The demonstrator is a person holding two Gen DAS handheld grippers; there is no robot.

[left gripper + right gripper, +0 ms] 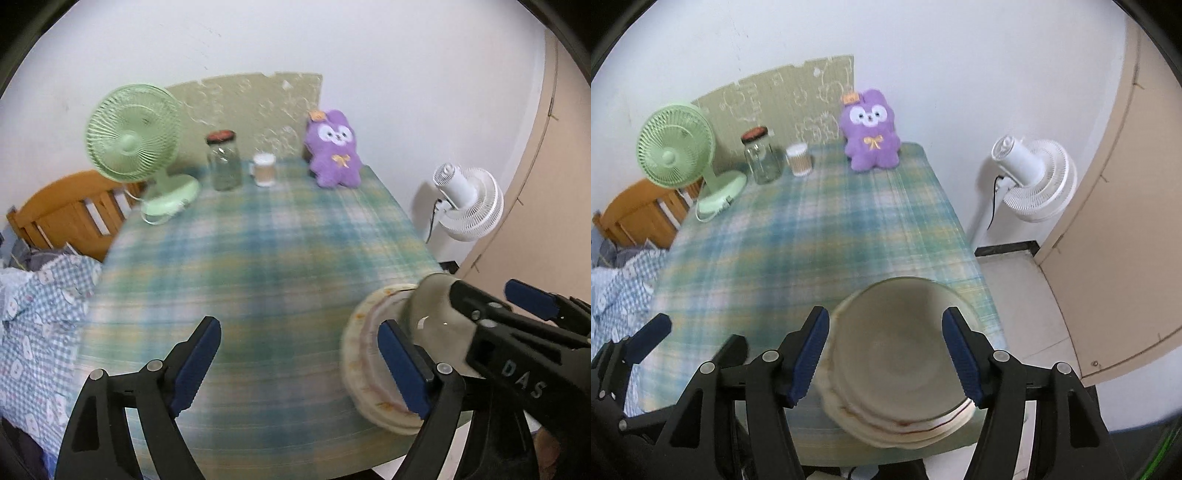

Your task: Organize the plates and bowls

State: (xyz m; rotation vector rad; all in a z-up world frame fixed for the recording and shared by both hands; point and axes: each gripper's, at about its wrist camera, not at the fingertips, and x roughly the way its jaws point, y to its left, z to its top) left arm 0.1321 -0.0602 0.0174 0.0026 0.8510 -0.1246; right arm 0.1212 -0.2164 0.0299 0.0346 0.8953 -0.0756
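Note:
A cream bowl (897, 347) sits on a stack of cream plates (908, 430) with a red rim line, at the near right edge of the table. My right gripper (886, 354) is open, its blue pads on either side of the bowl, apparently above it. In the left wrist view the bowl (432, 306) and plates (364, 369) show at the right, with the right gripper (480, 314) over them. My left gripper (299, 365) is open and empty above the tablecloth, left of the stack.
The table has a green-blue plaid cloth (812, 236). At its far end stand a green desk fan (679, 147), a glass jar (761, 155), a cup (799, 158) and a purple plush toy (870, 129). A white floor fan (1030, 177) stands right, a wooden chair (639, 214) left.

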